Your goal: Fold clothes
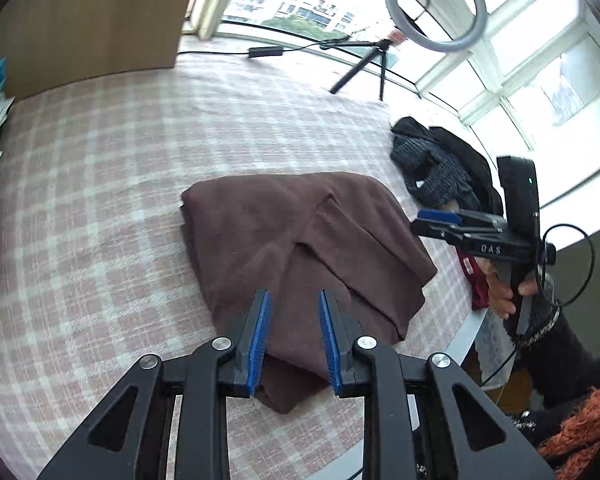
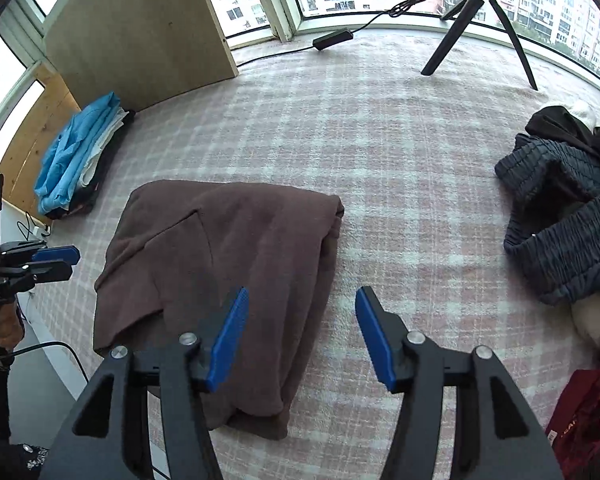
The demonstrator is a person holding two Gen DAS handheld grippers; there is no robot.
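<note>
The left gripper (image 1: 294, 336) hovers with its two blue-padded fingers (image 1: 260, 344) parted and empty, above the near edge of one folded brown garment (image 1: 300, 248). The right gripper (image 2: 300, 334) is spread wider, also holding nothing, beside that garment's right edge. The garment lies on the pink plaid bed cover (image 2: 400, 152). Far left sits one stack of folded clothes (image 2: 76, 160), blue on top; to the right, a dark heap (image 2: 560, 208), perhaps two or three pieces. One tripod (image 2: 480, 28) stands by the window.
</note>
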